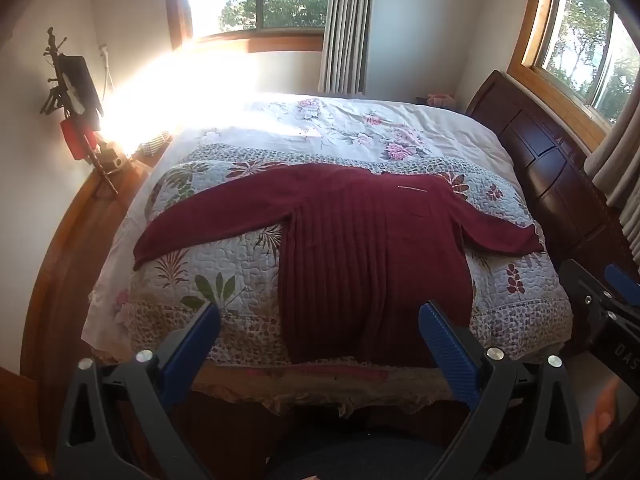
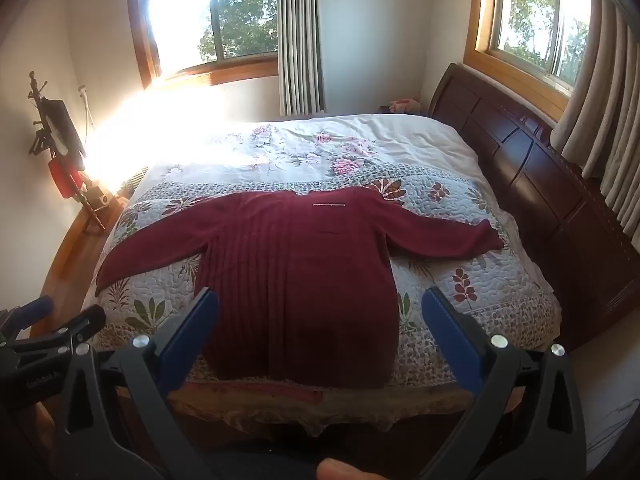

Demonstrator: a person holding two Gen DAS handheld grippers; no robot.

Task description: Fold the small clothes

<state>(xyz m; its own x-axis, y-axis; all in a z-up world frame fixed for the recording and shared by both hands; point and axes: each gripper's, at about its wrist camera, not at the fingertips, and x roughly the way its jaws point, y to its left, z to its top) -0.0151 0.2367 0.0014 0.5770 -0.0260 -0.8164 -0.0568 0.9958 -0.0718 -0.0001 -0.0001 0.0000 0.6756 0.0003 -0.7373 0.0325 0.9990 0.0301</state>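
Observation:
A dark red ribbed sweater point(image 1: 372, 248) point(image 2: 296, 276) lies flat on the floral quilt point(image 1: 224, 264) point(image 2: 460, 276), both sleeves spread out to the sides, hem toward me at the bed's near edge. My left gripper point(image 1: 320, 320) is open and held above the near edge of the bed, short of the hem, with nothing between its blue fingers point(image 1: 444, 340). My right gripper point(image 2: 320, 308) is also open and empty, hovering just short of the hem. In the left wrist view the right gripper point(image 1: 608, 300) shows at the right edge.
A dark wooden headboard point(image 2: 532, 184) runs along the bed's right side under a curtained window. A wooden ledge with a tripod and red and black gear point(image 1: 80, 120) stands at the left wall. Strong sun glare washes out the far left of the bed.

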